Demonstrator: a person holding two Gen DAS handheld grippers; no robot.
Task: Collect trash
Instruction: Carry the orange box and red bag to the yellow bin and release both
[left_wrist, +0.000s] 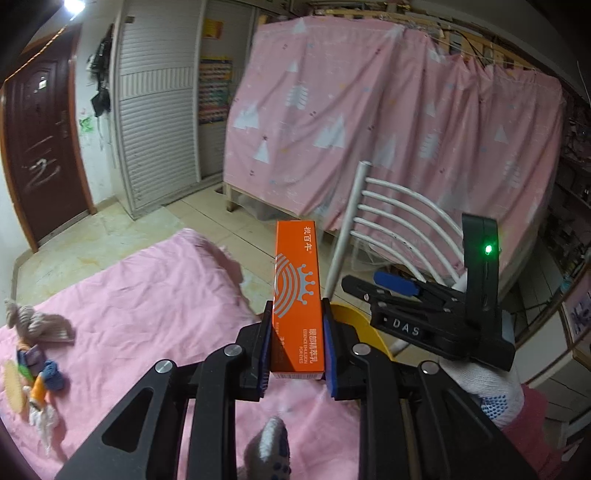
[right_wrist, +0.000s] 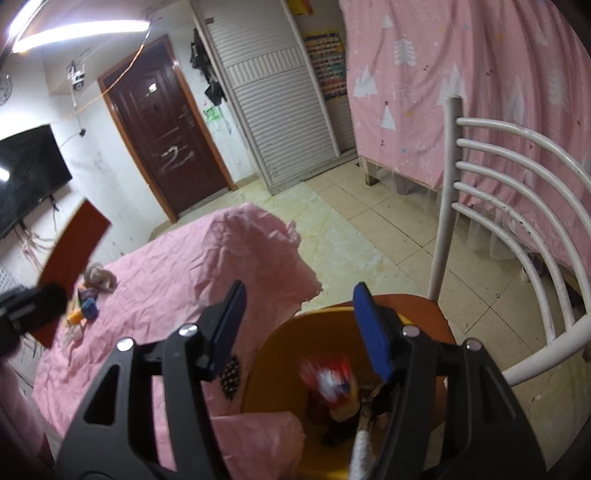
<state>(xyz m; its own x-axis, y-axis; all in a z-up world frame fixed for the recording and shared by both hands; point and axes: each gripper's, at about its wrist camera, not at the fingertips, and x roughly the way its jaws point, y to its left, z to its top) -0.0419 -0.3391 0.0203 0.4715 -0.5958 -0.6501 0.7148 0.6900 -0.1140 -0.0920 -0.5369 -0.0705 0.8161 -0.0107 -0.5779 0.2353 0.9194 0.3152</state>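
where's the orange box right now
In the left wrist view, the orange box stands upright, clamped in the left gripper above the pink bedsheet.

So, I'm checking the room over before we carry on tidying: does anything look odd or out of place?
The dark brown door has pale scrawled marks across its lower panel, and the wall beside it carries a green scribble. On the pink sheet, small toys lie in a loose heap.

A lived-in room of a home, seemingly a bedroom: a pink sheet (right_wrist: 177, 280) covers a flat surface, a pink tree-print curtain (left_wrist: 388, 122) drapes a wooden frame, a white slatted wardrobe (right_wrist: 273, 110) flanks a dark brown door (right_wrist: 166, 125), a television (right_wrist: 26, 173) hangs on the wall, and a white chair (right_wrist: 517, 229) stands on the tiled floor (right_wrist: 388, 236).
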